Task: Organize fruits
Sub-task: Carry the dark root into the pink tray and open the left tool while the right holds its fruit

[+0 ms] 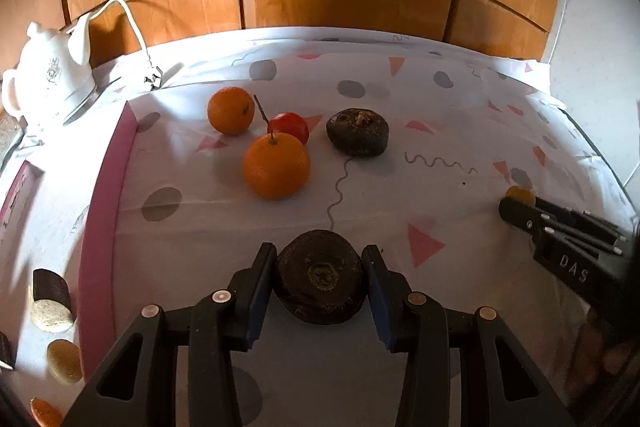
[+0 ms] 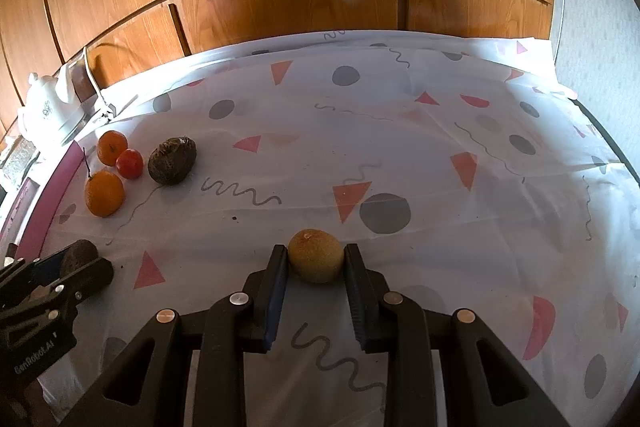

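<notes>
At the far left a white kettle (image 1: 48, 83) stands off the patterned tablecloth (image 1: 440, 155), out of the way of the sorting. Right of it, four fruits sit gathered near the pink table edge: a small orange (image 1: 231, 110), a bigger orange with a stem (image 1: 277, 165), a red fruit (image 1: 289, 126) touching it, and a dark fruit (image 1: 357, 131) just beside, which looks like the collecting spot. Nearer, the left gripper (image 1: 320, 279) has its fingers pressed against a second dark fruit (image 1: 320, 277), rough, brown-black, flattened, with a pale stem scar, probably bound for its twin. Well apart to the right, the right gripper (image 2: 316, 261) clamps a small yellow-brown fruit (image 2: 315, 261) with dull, speckled skin, low over the cloth.
</notes>
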Available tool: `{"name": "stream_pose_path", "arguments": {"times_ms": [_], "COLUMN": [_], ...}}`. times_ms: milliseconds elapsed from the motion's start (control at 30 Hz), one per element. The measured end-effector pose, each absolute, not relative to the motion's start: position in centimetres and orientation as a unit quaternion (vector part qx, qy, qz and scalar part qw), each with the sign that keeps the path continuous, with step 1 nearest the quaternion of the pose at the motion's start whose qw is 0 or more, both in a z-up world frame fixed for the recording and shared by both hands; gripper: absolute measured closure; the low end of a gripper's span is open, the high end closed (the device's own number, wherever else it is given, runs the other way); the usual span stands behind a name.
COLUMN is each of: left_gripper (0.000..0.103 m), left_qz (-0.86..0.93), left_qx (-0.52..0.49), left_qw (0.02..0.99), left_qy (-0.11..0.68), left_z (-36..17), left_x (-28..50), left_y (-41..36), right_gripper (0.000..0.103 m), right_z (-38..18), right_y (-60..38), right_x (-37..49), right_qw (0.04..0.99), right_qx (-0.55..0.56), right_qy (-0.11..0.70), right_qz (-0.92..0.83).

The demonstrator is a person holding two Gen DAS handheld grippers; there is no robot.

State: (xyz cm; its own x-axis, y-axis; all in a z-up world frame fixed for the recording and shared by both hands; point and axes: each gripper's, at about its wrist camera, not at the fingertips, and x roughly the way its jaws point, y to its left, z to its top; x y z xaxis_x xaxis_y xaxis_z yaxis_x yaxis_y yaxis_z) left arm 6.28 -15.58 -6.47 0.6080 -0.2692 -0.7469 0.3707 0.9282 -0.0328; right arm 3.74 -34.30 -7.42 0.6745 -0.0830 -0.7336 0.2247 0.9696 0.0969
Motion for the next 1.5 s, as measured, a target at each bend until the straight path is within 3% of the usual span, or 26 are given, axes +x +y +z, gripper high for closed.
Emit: {"name": "stream_pose_path", "arguments": {"times_ms": [1500], "left_gripper": [0.059], "left_qz": [-0.193], "left_qx": [0.030], "left_qw": [0.890], "left_qy": [0.411], "left_z": [-5.2], "left_x": [5.5], "left_y": [-14.2], "right_gripper": [0.074], "right_z": [-7.5], "right_y": [-33.9], "right_x": [3.8], "right_qw": [0.911], "right_qx": [0.075], "right_qy": [0.393], "right_qz": [-0.095]}}
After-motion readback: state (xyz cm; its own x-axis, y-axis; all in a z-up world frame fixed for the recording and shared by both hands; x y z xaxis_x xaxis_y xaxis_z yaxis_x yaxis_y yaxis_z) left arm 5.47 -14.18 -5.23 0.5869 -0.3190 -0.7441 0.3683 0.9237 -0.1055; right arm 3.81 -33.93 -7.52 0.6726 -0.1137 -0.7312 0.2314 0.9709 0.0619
